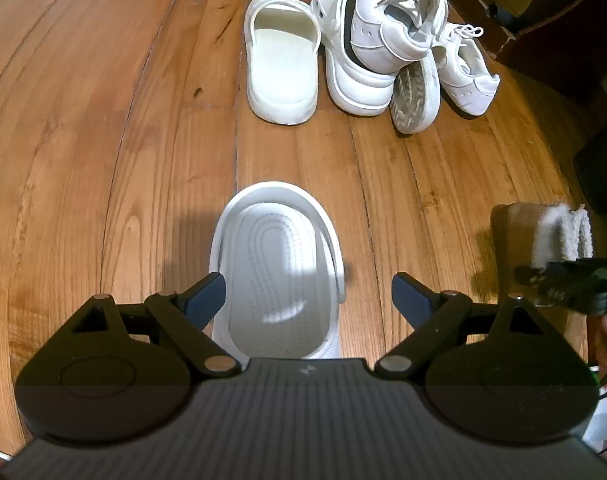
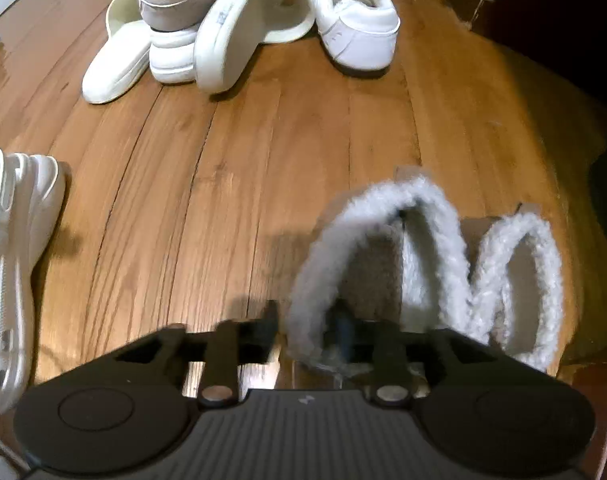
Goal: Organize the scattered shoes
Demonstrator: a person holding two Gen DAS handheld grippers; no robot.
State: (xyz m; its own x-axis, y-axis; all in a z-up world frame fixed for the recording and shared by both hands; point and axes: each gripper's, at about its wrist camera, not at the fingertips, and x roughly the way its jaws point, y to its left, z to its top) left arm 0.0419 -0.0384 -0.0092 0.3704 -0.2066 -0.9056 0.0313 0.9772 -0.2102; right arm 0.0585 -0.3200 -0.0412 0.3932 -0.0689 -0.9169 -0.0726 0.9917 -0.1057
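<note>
Down on the wooden floor [image 1: 103, 160], the left gripper [image 1: 305, 296] is spread wide, its fingers on either side of a white clog [image 1: 277, 272] and holding nothing. Beyond the clog lies a heap of white shoes [image 1: 367, 48], with a cream slipper [image 1: 281, 64] just to its left. To the clog's right, the right gripper [image 2: 307, 328] is pinched on the fleecy rim of a tan boot [image 2: 375, 248], with a second fleece-lined boot [image 2: 519, 280] touching it.

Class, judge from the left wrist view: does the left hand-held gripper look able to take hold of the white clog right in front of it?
Probably yes. The left hand-held gripper is open, with the white clog lying partly between its fingers and nothing blocking it.
</note>
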